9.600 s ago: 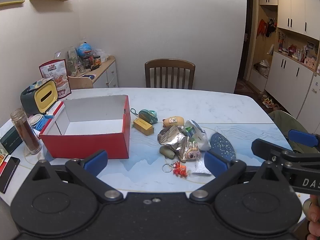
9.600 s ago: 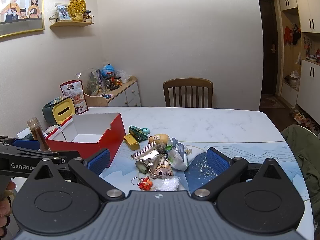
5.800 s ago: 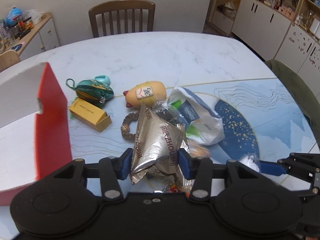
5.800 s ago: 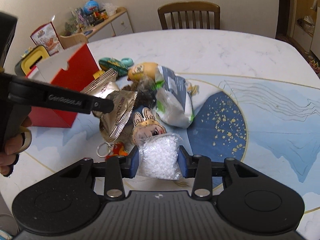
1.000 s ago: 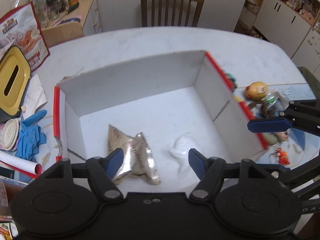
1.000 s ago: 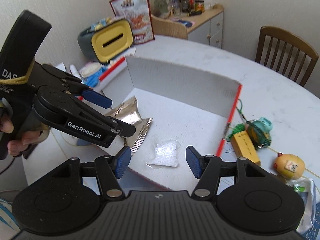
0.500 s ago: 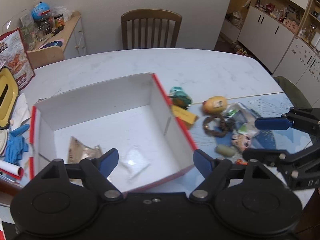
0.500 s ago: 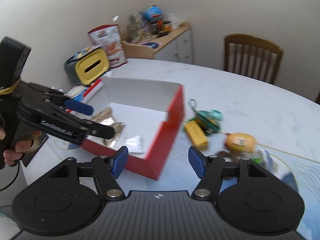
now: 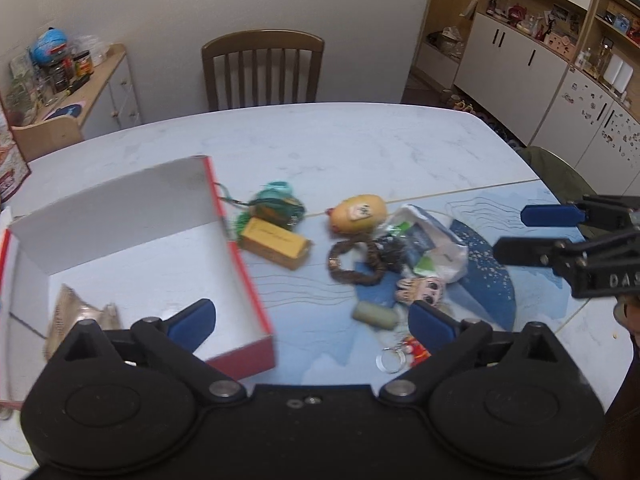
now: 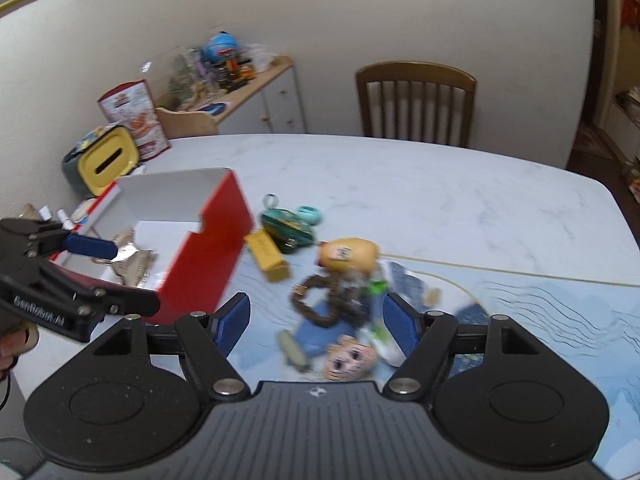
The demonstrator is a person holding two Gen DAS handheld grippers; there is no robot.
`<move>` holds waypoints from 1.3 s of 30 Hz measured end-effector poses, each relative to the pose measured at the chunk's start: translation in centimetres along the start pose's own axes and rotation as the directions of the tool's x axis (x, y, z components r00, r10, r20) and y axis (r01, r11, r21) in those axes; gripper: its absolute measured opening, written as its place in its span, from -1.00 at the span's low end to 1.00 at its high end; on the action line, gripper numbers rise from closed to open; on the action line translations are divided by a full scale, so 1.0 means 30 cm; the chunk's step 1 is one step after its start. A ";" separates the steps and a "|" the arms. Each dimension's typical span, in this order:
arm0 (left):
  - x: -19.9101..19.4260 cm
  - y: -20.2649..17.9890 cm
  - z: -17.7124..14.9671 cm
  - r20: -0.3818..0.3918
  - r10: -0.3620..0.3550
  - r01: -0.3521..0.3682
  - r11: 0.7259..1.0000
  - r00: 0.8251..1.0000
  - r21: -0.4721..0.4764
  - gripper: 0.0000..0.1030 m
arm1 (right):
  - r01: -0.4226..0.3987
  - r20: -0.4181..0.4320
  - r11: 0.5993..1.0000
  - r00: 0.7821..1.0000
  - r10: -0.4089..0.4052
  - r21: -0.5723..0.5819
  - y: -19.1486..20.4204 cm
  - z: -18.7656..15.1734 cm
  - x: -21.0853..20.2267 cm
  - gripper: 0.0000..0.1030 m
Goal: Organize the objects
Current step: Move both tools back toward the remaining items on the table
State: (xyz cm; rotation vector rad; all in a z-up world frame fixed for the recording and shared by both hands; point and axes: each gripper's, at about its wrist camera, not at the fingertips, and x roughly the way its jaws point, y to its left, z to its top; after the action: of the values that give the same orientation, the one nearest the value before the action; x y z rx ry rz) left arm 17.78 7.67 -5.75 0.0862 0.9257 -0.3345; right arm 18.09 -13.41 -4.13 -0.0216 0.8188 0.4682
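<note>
- Both tools come first: the left hand-held gripper (image 9: pixel 312 320) hangs with its jaws spread wide and nothing between them, above the near corner of the red box (image 9: pixel 244 264); the right hand-held gripper (image 10: pixel 316 322) is equally spread and empty, hovering over the loose pile on the desk (image 9: pixel 360 140).
- Red box: it sits at the left of the desk with a crinkled foil packet (image 10: pixel 130 260) already inside. The left tool hangs close above its near wall, so a careless sweep toward the pile could clip that wall and shove or tip the box.
- White plastic bag (image 9: pixel 436 248): it lies tangled with the brown bead ring (image 9: pixel 354 260) and a dark wad. A pinch on the bag's slack film could drag those neighbours along or slip off.
- Yellow egg-shaped toy (image 9: pixel 358 212): it rests just beyond the bag and looks rounded, so it may roll away if nudged or squeezed off-centre.
- Yellow block (image 9: pixel 276 244) and green pouch (image 9: pixel 276 204): they lie touching each other beside the box's right wall, where spread jaws have little room and may catch the cardboard.
- Doll-face charm (image 9: pixel 422 290), olive pebble (image 9: pixel 374 316) and red keyring charm (image 9: pixel 412 350): all lie nearest the tools. They are small and low, and the right wrist view is blurred here, so I judge a mis-aimed closing likely.
</note>
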 end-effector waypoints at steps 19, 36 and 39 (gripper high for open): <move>0.251 -0.268 -0.159 -0.041 -0.005 0.006 0.999 0.999 0.040 0.99 | 0.043 -0.100 0.999 0.994 -0.042 0.008 -0.246 -0.023 0.204 0.42; 0.355 -0.408 -0.285 -0.027 0.032 -0.026 0.982 0.999 0.188 0.74 | 0.019 -0.177 0.998 0.984 -0.030 -0.059 -0.249 -0.011 0.376 0.42; 0.363 -0.429 -0.291 -0.023 0.028 -0.023 0.978 0.999 0.208 0.56 | 0.020 -0.188 0.997 0.982 -0.033 -0.070 -0.250 -0.013 0.396 0.42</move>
State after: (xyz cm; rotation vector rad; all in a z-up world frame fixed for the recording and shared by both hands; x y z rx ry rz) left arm 12.98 -5.27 -18.77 0.2949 0.9119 -0.4062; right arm 27.87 -15.54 -14.00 -0.1412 0.9874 0.4732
